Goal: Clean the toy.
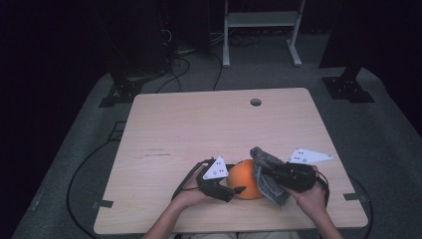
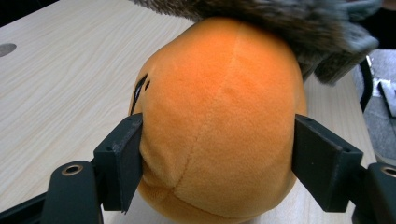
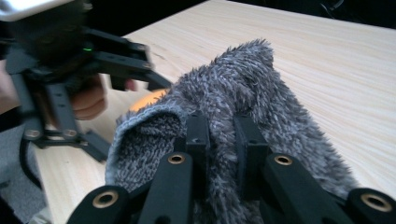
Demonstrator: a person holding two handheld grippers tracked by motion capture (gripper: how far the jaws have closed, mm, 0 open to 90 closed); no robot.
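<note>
The orange plush ball [image 1: 244,179], low center of the high view on the counter [image 1: 199,129], is squeezed by the left claw [image 2: 217,161]. The grey fuzzy cloth [image 3: 243,116] is pinched in the right claw [image 3: 224,135]. Probably best if the ball's kept steady while the cloth's rubbed gently over it.

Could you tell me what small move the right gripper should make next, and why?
Probably draw the grey cloth a little further across the orange plush ball. The right gripper is shut on the cloth, which lies against the ball's top, while the left gripper clamps the ball steady on the table.
</note>
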